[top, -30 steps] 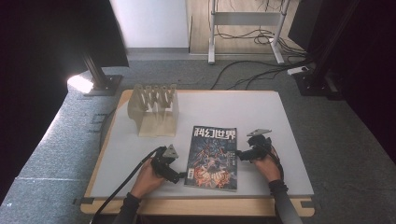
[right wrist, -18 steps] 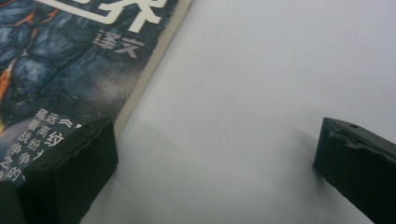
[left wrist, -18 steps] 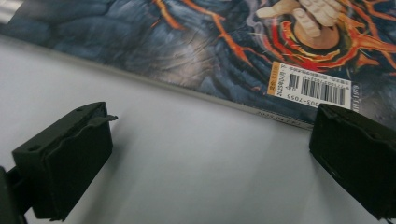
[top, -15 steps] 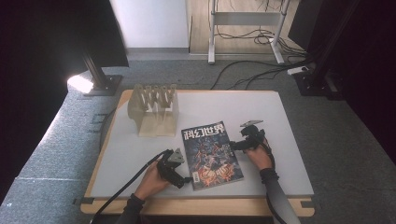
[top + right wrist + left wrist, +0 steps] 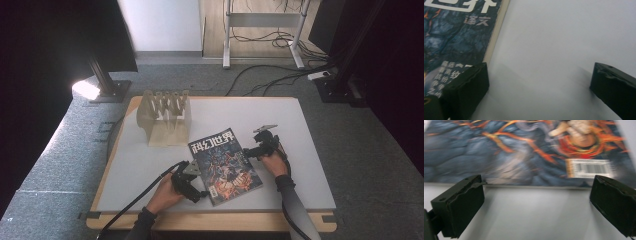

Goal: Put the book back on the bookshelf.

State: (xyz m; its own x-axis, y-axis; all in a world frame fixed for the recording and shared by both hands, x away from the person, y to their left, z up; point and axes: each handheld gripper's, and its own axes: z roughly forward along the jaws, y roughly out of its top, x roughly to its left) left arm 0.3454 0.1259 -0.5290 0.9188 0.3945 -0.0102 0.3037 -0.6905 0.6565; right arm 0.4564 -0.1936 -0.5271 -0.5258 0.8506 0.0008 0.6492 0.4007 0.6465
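Magazine (image 5: pixel 225 165) lies flat on the table (image 5: pixel 310 150), near the front edge. Left gripper (image 5: pixel 196 192) and right gripper (image 5: pixel 248 152) flank it, jaws wide, empty (approach stage, I'd say). Next: slide a jaw under an edge.

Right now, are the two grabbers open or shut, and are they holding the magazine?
Left gripper: open, holding nothing, beside the magazine.
Right gripper: open, holding nothing.
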